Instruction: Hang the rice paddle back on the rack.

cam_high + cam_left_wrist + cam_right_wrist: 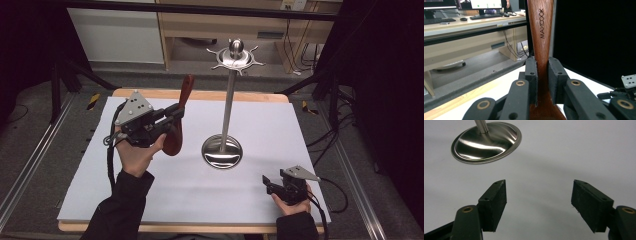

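We see the left gripper (541, 75) clamped on a wooden spoon's (541, 32) handle, held above the white mat (150, 200), left of the steel stand (228, 100). The bowl end seems to hang downward. The right gripper (539, 202) rests near the stand's base, jaws apart, nothing between them.

A wooden table (200, 95) carries a white board (280, 135), on which a steel stand (222, 150) rests.

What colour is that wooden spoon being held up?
The wooden spoon is reddish brown, with dark lettering on its handle; clearest in the left gripper view.
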